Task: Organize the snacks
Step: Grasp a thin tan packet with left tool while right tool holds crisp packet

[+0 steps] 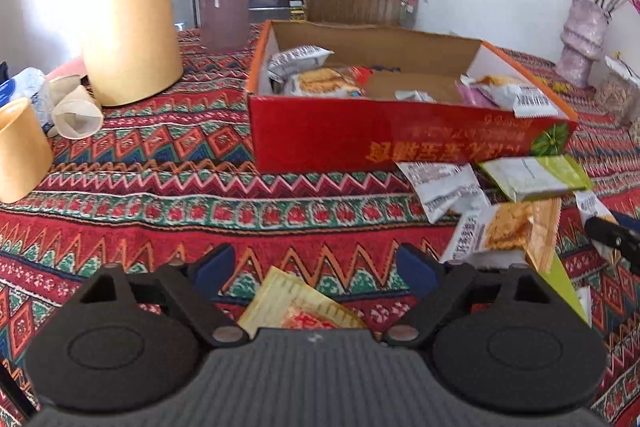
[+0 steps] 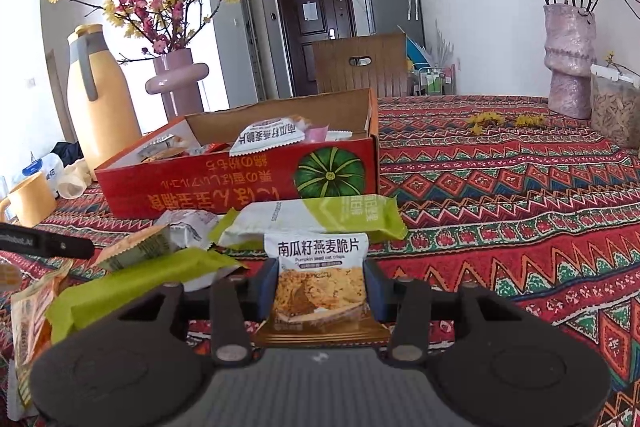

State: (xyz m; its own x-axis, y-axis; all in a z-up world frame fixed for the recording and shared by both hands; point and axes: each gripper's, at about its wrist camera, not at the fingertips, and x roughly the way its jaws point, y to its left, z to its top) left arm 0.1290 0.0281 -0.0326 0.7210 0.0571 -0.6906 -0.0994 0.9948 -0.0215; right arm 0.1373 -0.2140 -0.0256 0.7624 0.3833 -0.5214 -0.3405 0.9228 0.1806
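right claw (image 2: 320,291) clenched on oat-crisp packet (image 2: 318,283) | left claw (image 1: 316,267) released, yellow packet (image 1: 296,307) beneath

Red cardboard box (image 1: 360,135): open top, upside-down yellow lettering and a green pumpkin picture on its near wall; several snack packets lie loose inside. Just in front of the box, a loose pile: white packet (image 1: 444,189), green-and-white packet (image 1: 536,177) lying flat, oat crisp packet (image 1: 508,231) tilted. Nearer than the pile, a yellow packet (image 1: 296,305). Pumpkin seed oat crisp packet (image 2: 320,283) upright, in front of the box.
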